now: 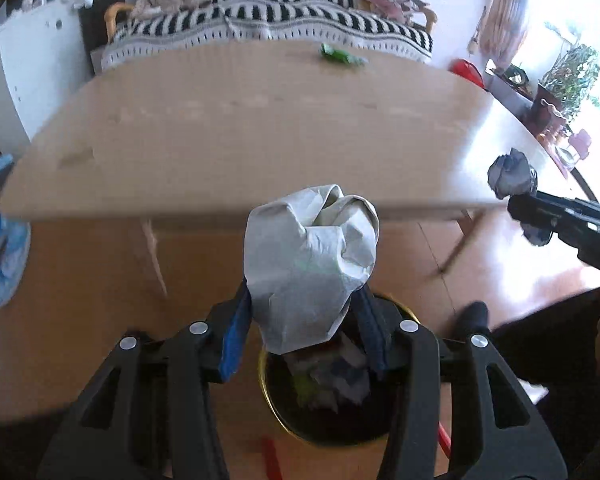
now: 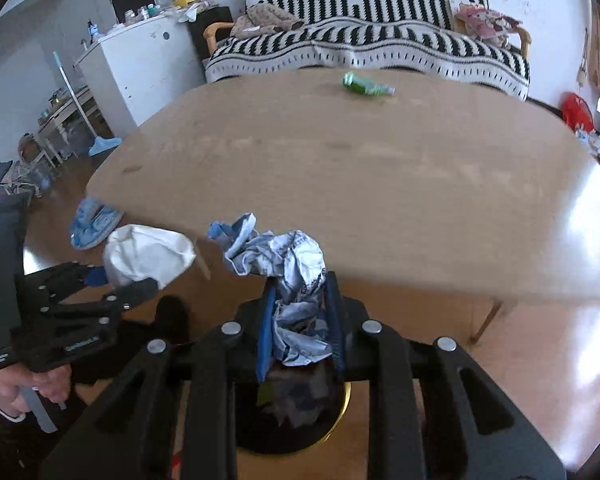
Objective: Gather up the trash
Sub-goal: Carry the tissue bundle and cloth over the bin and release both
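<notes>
Holding a crumpled white paper wad [image 1: 312,264], the left hand-held gripper [image 1: 306,320] is clenching it between its blue pads directly above the bin [image 1: 268,384] on the floor. The bin is lying straight below this wad, on the near side of the worktop [image 1: 240,128], so the coming drop is judged to call only for parting the fingers. The wad's long axis is running roughly along the fingers, its bulged end pointing away from the bin.

The right hand-held gripper [image 2: 300,320] is grasping a crumpled printed paper ball [image 2: 296,276], also over the bin [image 2: 342,408]; which of the two is nearer the bin cannot be told.

A green bottle [image 2: 366,85] is lying on its side at the worktop's far edge, well apart from the bin, its long axis running across the worktop and its neck pointing right.
</notes>
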The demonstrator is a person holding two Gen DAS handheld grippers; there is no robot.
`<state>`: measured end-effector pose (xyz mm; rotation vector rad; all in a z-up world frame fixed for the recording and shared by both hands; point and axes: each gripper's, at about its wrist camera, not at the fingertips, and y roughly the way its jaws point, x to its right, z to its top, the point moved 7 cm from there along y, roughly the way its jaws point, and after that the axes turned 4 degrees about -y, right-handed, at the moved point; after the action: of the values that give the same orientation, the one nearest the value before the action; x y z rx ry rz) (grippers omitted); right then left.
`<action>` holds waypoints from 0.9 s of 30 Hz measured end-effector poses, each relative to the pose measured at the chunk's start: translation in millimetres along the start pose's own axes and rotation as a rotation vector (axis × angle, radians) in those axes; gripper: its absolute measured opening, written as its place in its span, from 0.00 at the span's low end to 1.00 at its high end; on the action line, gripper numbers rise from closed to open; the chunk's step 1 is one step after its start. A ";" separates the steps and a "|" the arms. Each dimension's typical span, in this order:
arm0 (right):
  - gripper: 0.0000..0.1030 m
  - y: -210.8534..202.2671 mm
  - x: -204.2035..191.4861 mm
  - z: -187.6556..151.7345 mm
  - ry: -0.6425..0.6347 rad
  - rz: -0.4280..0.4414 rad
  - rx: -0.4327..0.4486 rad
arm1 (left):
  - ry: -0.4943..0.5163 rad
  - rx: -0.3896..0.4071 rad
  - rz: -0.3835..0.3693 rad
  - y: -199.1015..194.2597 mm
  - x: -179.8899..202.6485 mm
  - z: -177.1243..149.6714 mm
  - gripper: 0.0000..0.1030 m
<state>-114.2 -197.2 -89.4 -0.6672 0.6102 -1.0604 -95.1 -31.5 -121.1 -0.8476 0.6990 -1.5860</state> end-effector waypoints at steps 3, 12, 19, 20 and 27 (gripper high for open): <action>0.23 -2.8 -17.5 -34.7 0.008 0.027 -0.036 | -0.006 -0.037 -0.015 0.8 7.8 -29.3 0.47; 0.23 10.3 -50.2 -83.1 -0.008 0.039 -0.140 | -0.005 -0.107 -0.035 9.4 19.2 -61.0 0.47; 0.23 24.1 -44.2 -70.5 0.030 0.056 -0.173 | -0.016 -0.127 -0.038 15.2 19.7 -61.4 0.47; 0.23 25.0 -44.1 -69.3 0.029 0.058 -0.173 | -0.017 -0.129 -0.041 15.2 19.8 -61.2 0.47; 0.23 24.6 -41.6 -64.5 0.030 0.068 -0.173 | -0.018 -0.126 -0.048 14.7 22.1 -59.0 0.47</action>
<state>-162.4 -163.3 -144.4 -0.7760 0.7517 -0.9634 -137.7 -56.3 -163.0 -0.9759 0.7779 -1.5876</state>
